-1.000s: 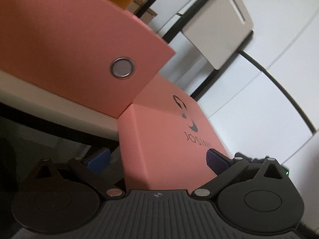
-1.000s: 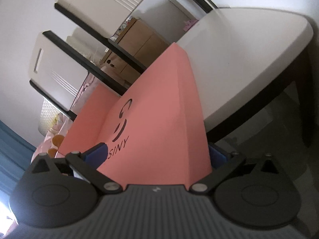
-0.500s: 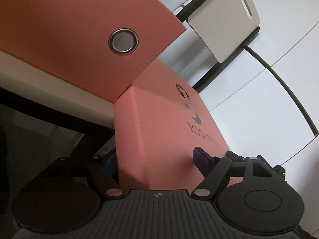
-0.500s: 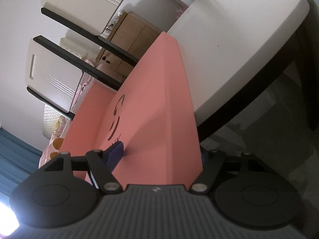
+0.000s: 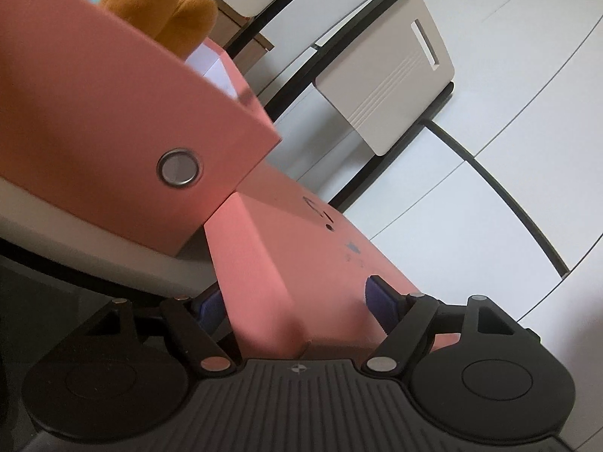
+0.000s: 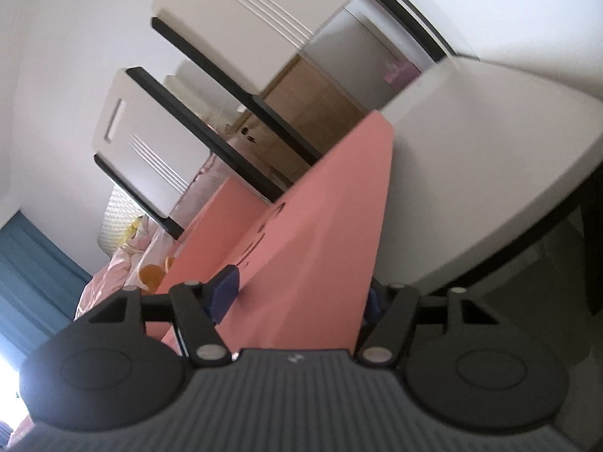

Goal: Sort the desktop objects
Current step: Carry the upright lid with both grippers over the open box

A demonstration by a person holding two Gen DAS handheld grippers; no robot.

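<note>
A pink lid (image 5: 286, 263) with a dark logo is held at both ends, tilted at the table's near edge. My left gripper (image 5: 297, 305) is shut on one end of it. My right gripper (image 6: 301, 293) is shut on the other end of the lid (image 6: 324, 233). The pink box (image 5: 113, 143) with a round metal eyelet stands on the white table (image 5: 94, 241), just left of the lid in the left wrist view. An orange plush toy (image 5: 158, 3) sticks up out of the box.
Two white chairs (image 6: 241, 22) with black frames stand behind the table (image 6: 490, 173). One chair back (image 5: 388, 71) shows in the left wrist view. A wooden cabinet (image 6: 312, 113), pink bedding (image 6: 124, 260) and a blue curtain (image 6: 34, 263) lie beyond.
Both grippers have lifted with the lid, which now sits flatter and higher against the box. The plush toy has come into the left wrist view.
</note>
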